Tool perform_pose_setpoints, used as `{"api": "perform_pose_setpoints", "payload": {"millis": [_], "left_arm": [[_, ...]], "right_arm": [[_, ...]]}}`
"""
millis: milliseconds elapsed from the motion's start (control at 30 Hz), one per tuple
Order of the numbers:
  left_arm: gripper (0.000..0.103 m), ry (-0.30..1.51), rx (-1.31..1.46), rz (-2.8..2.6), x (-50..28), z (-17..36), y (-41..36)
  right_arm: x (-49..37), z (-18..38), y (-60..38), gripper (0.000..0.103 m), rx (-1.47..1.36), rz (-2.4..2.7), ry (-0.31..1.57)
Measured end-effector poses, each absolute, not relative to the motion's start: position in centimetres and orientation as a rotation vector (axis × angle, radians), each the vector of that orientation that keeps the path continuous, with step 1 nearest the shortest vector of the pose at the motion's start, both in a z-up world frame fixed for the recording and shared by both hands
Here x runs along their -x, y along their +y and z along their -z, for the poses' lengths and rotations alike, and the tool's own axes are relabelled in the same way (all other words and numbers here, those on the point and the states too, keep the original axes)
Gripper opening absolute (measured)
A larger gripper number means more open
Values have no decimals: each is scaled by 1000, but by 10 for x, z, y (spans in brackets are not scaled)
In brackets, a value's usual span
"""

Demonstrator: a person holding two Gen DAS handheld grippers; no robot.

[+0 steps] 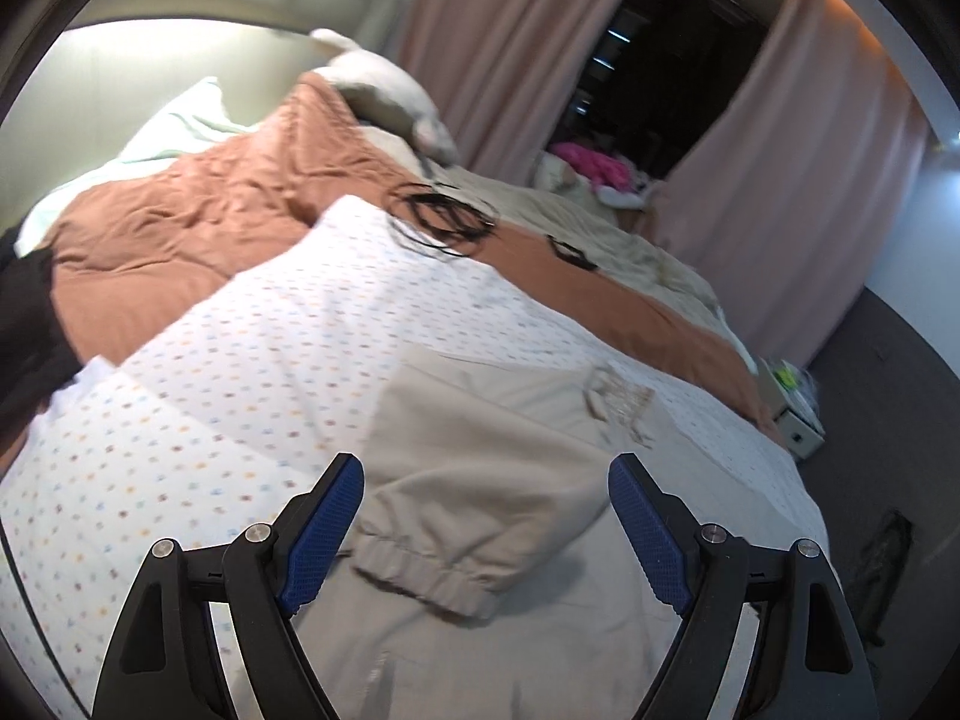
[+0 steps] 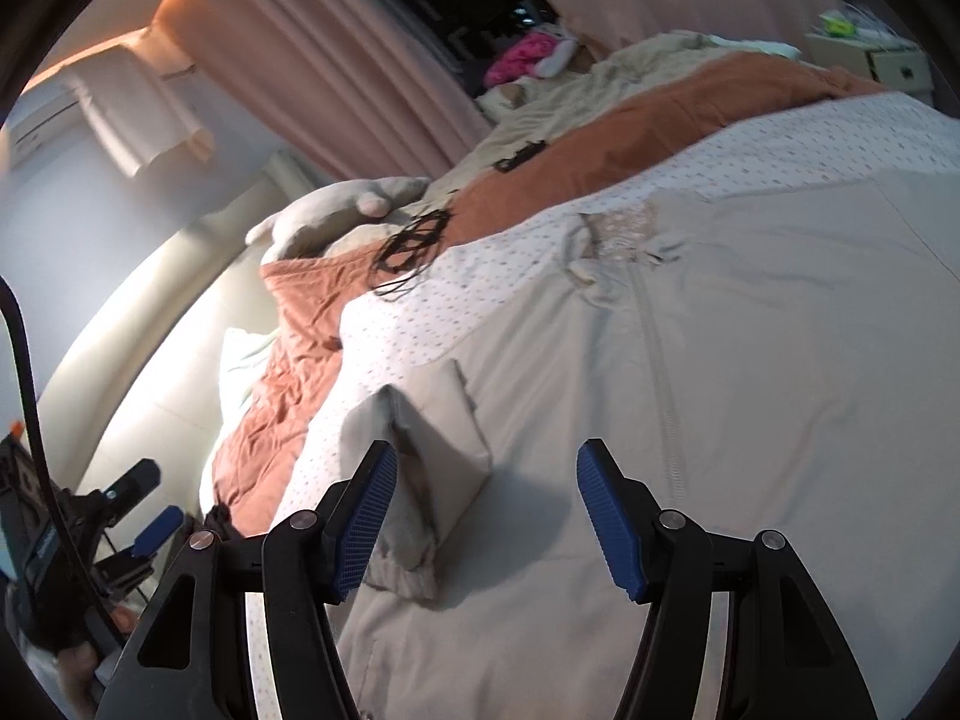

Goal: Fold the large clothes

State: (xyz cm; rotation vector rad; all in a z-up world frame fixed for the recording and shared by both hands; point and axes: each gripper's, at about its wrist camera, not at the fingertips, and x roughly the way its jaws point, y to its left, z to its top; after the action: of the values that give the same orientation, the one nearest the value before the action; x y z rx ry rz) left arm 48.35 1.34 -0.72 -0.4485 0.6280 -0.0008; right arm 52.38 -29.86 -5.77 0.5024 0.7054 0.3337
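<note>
Beige cloth fills the space right under both of my grippers: a large jacket [image 1: 480, 432] spread flat on the bed, over a white sheet [image 1: 210, 372] with small coloured dots.

From my left gripper [image 1: 486, 483], the jaws stand wide apart and hold nothing. Between them, just below, lies a sleeve [image 1: 456, 516] folded across the jacket's body, its gathered elastic cuff [image 1: 420, 579] closer to my left blue pad [image 1: 321, 531] than to the right one. I hover above the fabric; neither pad touches it. Further off, a patch of lace at the collar [image 1: 624, 402] sits up and to the right. Beyond the sheet there is a rust-orange quilt [image 1: 198, 222], a loop of black cable [image 1: 444, 213] on it, a pale stuffed toy [image 1: 384, 84] and pink curtains [image 1: 504, 48].

From my right gripper [image 2: 486, 480], the jaws are likewise spread wide and empty. The folded sleeve [image 2: 432, 432] rises as a soft ridge just ahead of my left pad [image 2: 366, 522], with its cuff [image 2: 402, 576] beside that pad; whether they touch I cannot tell. The jacket's body [image 2: 750, 390] stretches away to the right, its zipper line [image 2: 666, 420] running up toward the lace collar [image 2: 624, 228]. At the far left edge my other gripper [image 2: 144, 510] shows, tilted. A small drawer unit [image 2: 882, 60] stands past the bed at the upper right.

No writing is legible anywhere.
</note>
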Motion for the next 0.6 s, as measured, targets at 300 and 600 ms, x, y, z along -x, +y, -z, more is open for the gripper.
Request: {"api": "perform_pose_setpoints", "payload": {"millis": [300,600], "left_arm": [[69,668,517,-100,-477,54,65],[59,729,603,-138,-471,94,118]], "right_arm": [[-520,57,-219,63,-302,-528,701],[-523,96,-144,63,-126,-586,815]]}}
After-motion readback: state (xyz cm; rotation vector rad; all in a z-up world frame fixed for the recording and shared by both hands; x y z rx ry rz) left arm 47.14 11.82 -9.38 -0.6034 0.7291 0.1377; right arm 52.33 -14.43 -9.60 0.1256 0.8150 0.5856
